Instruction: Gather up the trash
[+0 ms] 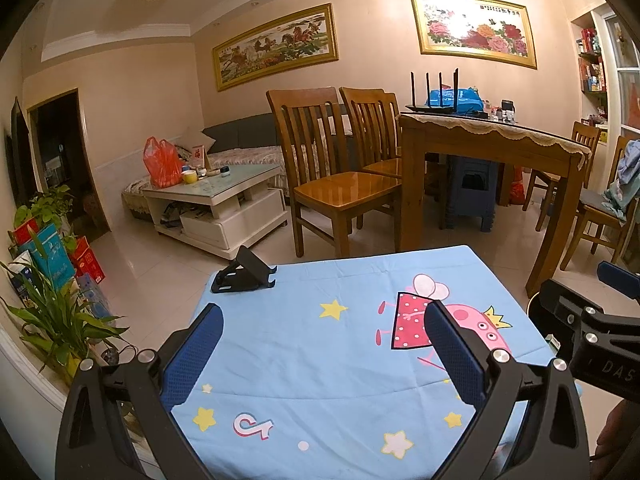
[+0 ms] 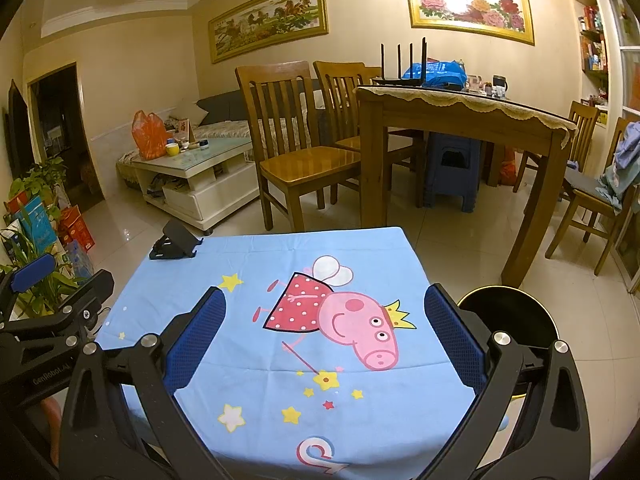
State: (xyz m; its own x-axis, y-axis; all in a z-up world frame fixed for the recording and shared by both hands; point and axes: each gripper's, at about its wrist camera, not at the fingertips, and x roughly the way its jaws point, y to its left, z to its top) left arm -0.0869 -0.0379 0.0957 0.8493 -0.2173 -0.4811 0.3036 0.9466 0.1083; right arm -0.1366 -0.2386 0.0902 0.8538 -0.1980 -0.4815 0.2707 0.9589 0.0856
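Note:
A small table under a light blue cartoon-pig cloth (image 1: 320, 360) fills the foreground of both views. No loose trash shows on it. My left gripper (image 1: 324, 354) hovers open over the near left part of the cloth with nothing between its blue pads. My right gripper (image 2: 324, 338) is open too, above the pig print (image 2: 360, 328), and holds nothing. A round black bin with a gold rim (image 2: 508, 312) stands on the floor just past the table's right edge, partly hidden behind the right finger. Each gripper's blue pad shows at the side of the other view.
A black phone stand (image 1: 244, 272) sits on the cloth's far left corner. Beyond are wooden chairs (image 1: 340, 168), a wooden dining table (image 1: 480, 140), a white coffee table (image 1: 216, 196) with an orange bag, and potted plants (image 1: 60, 320) at the left.

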